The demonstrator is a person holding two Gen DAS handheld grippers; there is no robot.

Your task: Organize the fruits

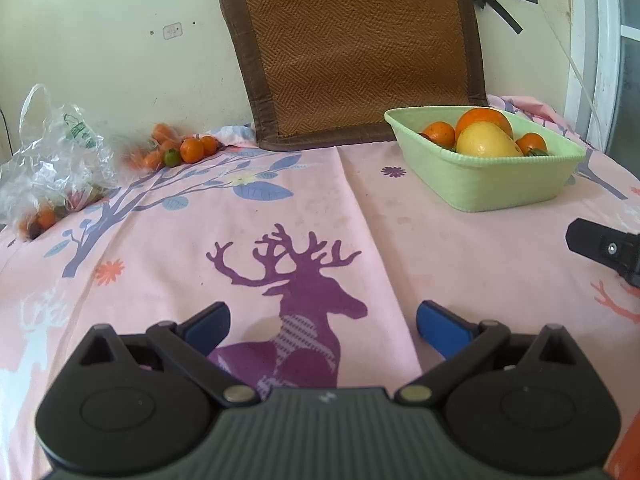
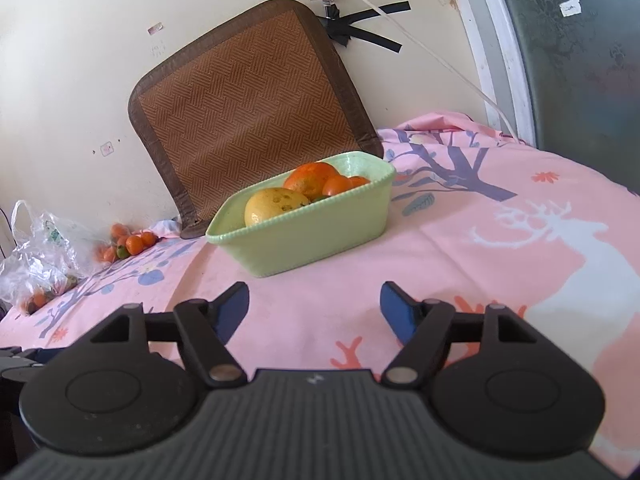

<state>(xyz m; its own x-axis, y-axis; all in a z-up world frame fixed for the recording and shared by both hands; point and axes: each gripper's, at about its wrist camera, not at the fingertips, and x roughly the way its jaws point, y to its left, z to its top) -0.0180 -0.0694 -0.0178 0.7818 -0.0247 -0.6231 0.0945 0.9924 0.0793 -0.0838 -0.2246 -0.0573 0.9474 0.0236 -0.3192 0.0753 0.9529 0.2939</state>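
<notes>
A light green basket point(image 1: 492, 182) point(image 2: 304, 246) stands on the pink tablecloth and holds a yellow fruit point(image 1: 486, 142) point(image 2: 274, 205), a large orange point(image 1: 482, 117) point(image 2: 310, 178) and small oranges. A pile of small oranges with one green fruit point(image 1: 178, 148) point(image 2: 132, 243) lies at the far left by the wall. My left gripper point(image 1: 322, 322) is open and empty above the purple deer print. My right gripper point(image 2: 314, 304) is open and empty, just in front of the basket; part of it shows in the left wrist view point(image 1: 604, 250).
A clear plastic bag point(image 1: 52, 160) point(image 2: 38, 264) with more small fruit lies at the left edge. A brown woven mat point(image 1: 352, 48) point(image 2: 248, 120) leans on the wall behind the basket. A white cable point(image 2: 420, 46) runs down the wall.
</notes>
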